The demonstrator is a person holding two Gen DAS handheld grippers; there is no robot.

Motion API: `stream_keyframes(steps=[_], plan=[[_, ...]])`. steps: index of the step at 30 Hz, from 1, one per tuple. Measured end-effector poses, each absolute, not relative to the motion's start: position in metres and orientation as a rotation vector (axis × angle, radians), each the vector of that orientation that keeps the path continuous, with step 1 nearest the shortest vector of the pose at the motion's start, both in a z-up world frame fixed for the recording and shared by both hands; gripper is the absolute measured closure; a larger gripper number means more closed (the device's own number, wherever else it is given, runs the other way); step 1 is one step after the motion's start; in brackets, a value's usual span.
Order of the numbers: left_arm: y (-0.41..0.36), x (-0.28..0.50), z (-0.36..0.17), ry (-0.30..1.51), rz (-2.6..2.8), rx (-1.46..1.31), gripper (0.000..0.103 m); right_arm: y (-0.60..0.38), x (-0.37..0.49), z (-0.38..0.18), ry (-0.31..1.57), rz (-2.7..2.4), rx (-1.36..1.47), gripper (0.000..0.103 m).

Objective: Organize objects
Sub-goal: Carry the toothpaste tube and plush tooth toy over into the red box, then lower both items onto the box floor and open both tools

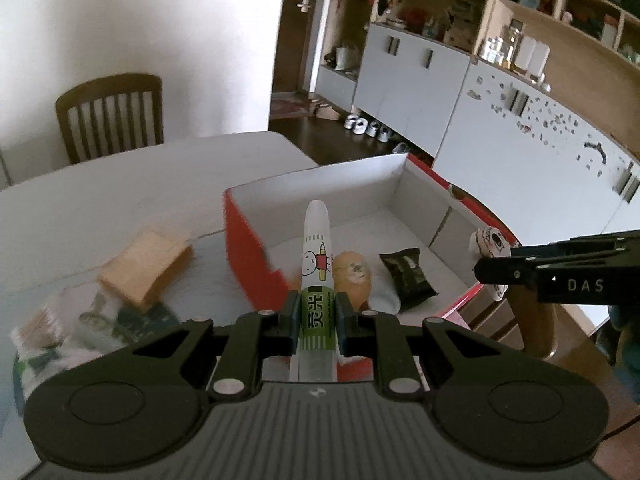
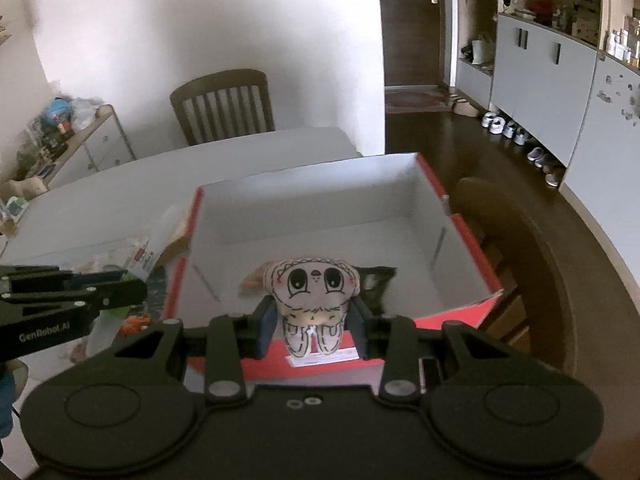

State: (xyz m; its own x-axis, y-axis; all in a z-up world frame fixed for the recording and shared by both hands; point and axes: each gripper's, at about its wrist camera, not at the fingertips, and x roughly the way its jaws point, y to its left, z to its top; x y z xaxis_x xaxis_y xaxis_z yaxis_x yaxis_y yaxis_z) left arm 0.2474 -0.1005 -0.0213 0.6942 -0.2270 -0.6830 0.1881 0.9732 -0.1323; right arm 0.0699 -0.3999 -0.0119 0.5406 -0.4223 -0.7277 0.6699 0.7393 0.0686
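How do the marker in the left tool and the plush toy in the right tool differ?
The marker is a slim, rigid white tube with a green label; the plush toy is squat, soft and cream, with a drawn face. The left tool pinches the marker narrowly; the right tool stands wider around the plush toy. Both are gripped, pointing forward toward the red box.

1 box (image 1: 248,248), 1 marker (image 1: 316,264), 1 plush (image 2: 312,292), 1 potato toy (image 1: 352,276), 1 black sachet (image 1: 408,276), 1 brown block (image 1: 146,266), 2 chairs (image 1: 110,114), 2 grippers (image 1: 316,320).
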Motion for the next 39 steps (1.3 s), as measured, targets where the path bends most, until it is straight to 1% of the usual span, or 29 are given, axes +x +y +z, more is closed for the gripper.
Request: stream_keyframes(steps=[11, 19, 23, 32, 39], plan=[[-0.147, 0.306, -0.033, 0.818, -0.243, 0.037, 0.086, -0.43, 0.077, -0.02, 0.775, -0.671, 0.34, 0.066], [-0.164, 0.347, -0.057, 0.895, -0.217, 0.127, 0.086, -0.445, 0.102, -0.046, 0.864, -0.65, 0.321, 0.066], [-0.172, 0.36, -0.071, 0.923, -0.194, 0.206, 0.086, -0.448, 0.118, -0.063, 0.922, -0.639, 0.291, 0.065], [-0.174, 0.379, -0.094, 1.006, -0.172, 0.241, 0.086, -0.46, 0.138, -0.092, 1.012, -0.615, 0.268, 0.065], [-0.177, 0.388, -0.109, 1.07, -0.194, 0.271, 0.086, -0.459, 0.151, -0.1, 1.055, -0.587, 0.235, 0.064]])
